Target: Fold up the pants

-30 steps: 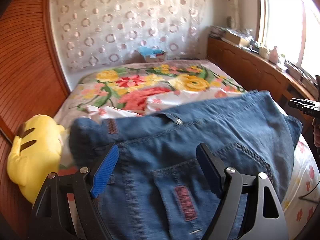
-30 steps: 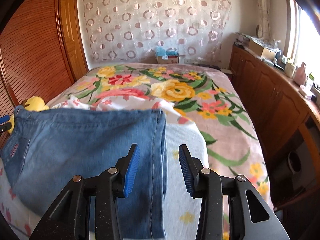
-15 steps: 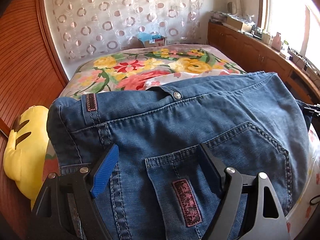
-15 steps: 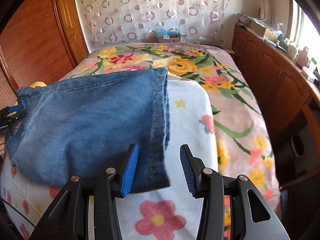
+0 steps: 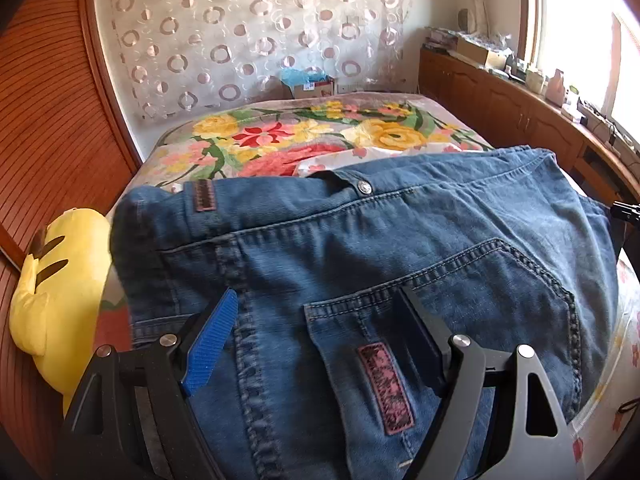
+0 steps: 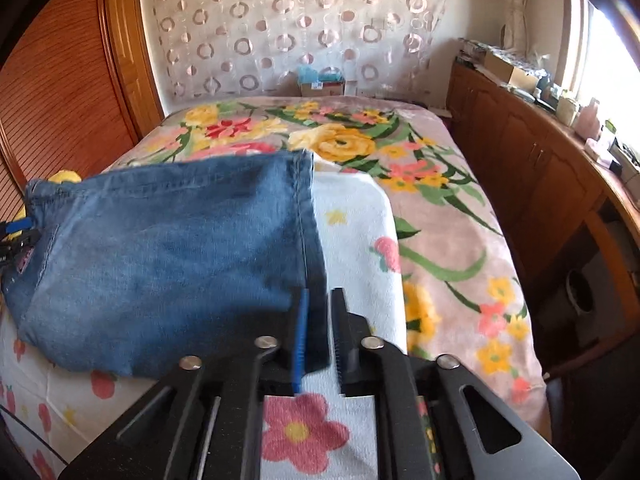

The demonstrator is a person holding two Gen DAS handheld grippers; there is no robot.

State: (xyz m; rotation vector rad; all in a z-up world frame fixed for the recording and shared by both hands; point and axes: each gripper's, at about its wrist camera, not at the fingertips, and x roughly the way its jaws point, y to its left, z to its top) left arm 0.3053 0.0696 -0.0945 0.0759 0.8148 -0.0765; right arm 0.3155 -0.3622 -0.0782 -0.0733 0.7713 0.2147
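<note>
Blue denim pants (image 5: 360,248) lie folded on the bed, waistband and back pocket toward my left gripper (image 5: 320,328). That gripper is open, its jaws straddling the pocket area just above the cloth. In the right wrist view the pants (image 6: 168,248) stretch to the left, with the hem edge near the middle. My right gripper (image 6: 320,320) has its jaws nearly together on the near corner of the pants' hem edge. The left gripper (image 6: 16,236) shows at the far left edge by the waistband.
The bed has a floral blanket (image 6: 432,200) and a white flowered sheet (image 6: 352,248). A yellow plush toy (image 5: 56,280) lies at the left. A wooden wardrobe (image 5: 44,120) stands left, a low wooden cabinet (image 6: 540,168) right, a cardboard box (image 5: 308,86) behind.
My right gripper has closed onto the near hem corner of the pants. My left gripper stayed open and moved slightly closer over the waistband and pocket.
</note>
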